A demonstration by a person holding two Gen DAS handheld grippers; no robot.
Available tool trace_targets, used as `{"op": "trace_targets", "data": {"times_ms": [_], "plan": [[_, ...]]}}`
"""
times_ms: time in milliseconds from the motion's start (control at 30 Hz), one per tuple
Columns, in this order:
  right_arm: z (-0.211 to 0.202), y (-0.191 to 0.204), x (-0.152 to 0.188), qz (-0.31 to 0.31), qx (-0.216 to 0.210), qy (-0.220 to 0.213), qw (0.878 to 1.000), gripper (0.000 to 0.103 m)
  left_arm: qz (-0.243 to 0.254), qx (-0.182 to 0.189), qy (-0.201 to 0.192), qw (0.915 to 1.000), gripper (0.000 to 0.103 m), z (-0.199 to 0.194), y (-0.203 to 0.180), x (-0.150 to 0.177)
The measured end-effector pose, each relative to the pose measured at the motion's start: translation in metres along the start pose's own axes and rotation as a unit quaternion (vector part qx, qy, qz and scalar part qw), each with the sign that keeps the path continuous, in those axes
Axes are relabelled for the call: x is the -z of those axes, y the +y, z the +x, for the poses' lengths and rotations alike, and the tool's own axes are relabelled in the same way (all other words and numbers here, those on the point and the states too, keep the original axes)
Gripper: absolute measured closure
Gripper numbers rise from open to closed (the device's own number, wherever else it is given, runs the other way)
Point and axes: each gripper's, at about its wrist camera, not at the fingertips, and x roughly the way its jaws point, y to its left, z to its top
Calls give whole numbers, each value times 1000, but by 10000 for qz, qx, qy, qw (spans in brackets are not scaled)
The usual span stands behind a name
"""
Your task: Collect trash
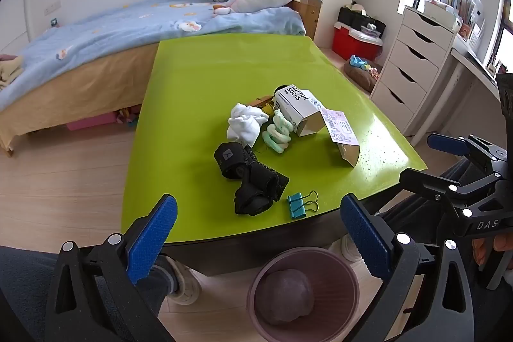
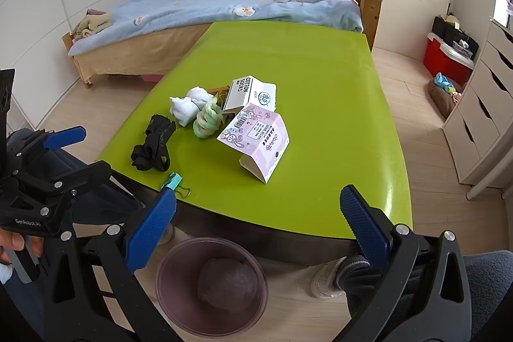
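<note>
Bedroom with green table [image 1: 198,79]: pink carton [image 2: 256,140] and white sock box [image 1: 296,108] among socks, probably the trash. Purple bin [image 2: 179,310] below near edge, handy for drops. Left gripper [image 1: 256,233] and right gripper [image 2: 256,226] hovering, jaws wide apart, empty

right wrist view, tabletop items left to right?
black fabric strap → teal binder clip → white socks → pale green scrunchie roll → pink printed box. Cotton socks box left out: it overlaps the scrunchie and the pink box.
</note>
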Motion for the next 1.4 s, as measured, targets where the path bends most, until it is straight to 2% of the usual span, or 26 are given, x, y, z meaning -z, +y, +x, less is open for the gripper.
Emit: {"op": "trace_targets", "data": {"times_ms": [1067, 1400], "plan": [[4, -1, 0, 97, -78, 59, 9999, 3, -5, 1, -2, 10000, 5, 0, 0, 0], [24, -10, -17, 411, -225, 571, 9973, 3, 6, -1, -4, 10000, 5, 0, 1, 0]]}}
